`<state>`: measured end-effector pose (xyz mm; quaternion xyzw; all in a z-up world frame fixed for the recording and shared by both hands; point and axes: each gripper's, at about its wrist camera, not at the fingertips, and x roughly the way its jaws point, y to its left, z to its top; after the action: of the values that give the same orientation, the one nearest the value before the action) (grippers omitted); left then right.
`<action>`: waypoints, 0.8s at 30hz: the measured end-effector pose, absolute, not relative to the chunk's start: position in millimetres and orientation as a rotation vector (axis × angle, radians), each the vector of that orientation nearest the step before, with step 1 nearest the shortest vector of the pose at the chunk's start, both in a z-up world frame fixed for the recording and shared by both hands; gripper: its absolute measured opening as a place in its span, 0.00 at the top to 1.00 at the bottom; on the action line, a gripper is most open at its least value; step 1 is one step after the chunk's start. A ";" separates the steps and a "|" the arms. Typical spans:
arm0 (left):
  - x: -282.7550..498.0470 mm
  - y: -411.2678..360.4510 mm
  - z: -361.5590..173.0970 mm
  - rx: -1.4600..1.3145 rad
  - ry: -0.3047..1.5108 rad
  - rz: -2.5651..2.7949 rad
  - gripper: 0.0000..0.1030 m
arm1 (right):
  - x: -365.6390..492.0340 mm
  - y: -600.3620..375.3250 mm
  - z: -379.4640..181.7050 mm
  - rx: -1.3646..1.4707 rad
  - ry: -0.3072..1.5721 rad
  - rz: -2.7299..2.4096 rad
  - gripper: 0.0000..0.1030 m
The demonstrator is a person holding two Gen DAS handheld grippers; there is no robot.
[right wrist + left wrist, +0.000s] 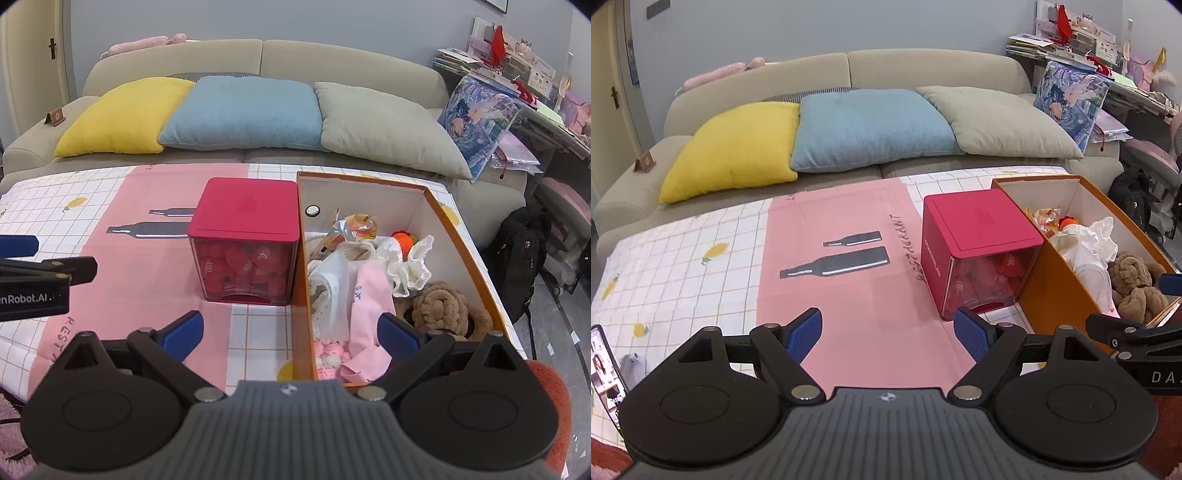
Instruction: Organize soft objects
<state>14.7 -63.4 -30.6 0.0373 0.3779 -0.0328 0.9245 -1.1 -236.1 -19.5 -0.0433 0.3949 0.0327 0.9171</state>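
Two hand-held grippers: left (888,334) and right (290,332), each with jaws spread wide, holding nothing.
Boxes: two, touching side by side; a red box (245,210) with a clear front, and an orange box (463,236), lidless.
Soft objects: all in the orange box; one brown plush (441,308), one pink cloth (369,295), one white cloth (412,266), one pink knit piece (330,356), one orange knit piece (402,238).
Red box contents: red pieces marked 400; number unclear.
Bench: covered by one cloth (831,295), pink with two bottle prints, white grid at the sides.
Phone: one (604,365), at the bench's left edge.
Room: one beige sofa (846,66) behind the bench with three cushions, yellow (735,147), blue (871,127), grey (1001,122).
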 end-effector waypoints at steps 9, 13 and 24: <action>17.2 -62.4 -31.4 0.072 0.793 -0.079 0.08 | 0.9 -237.1 -21.1 -0.077 0.815 0.066 0.04; 18.1 -62.8 -30.7 0.073 0.799 -0.082 0.08 | 1.7 -238.1 -21.8 -0.070 0.819 0.070 0.04; 17.5 -63.9 -30.0 0.072 0.802 -0.088 0.08 | 1.2 -236.6 -20.7 -0.074 0.817 0.077 0.04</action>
<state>17.5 -63.9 -30.0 0.0352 0.3903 -0.0426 0.9190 1.2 -236.6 -20.7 -0.0360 0.3969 0.0375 0.9164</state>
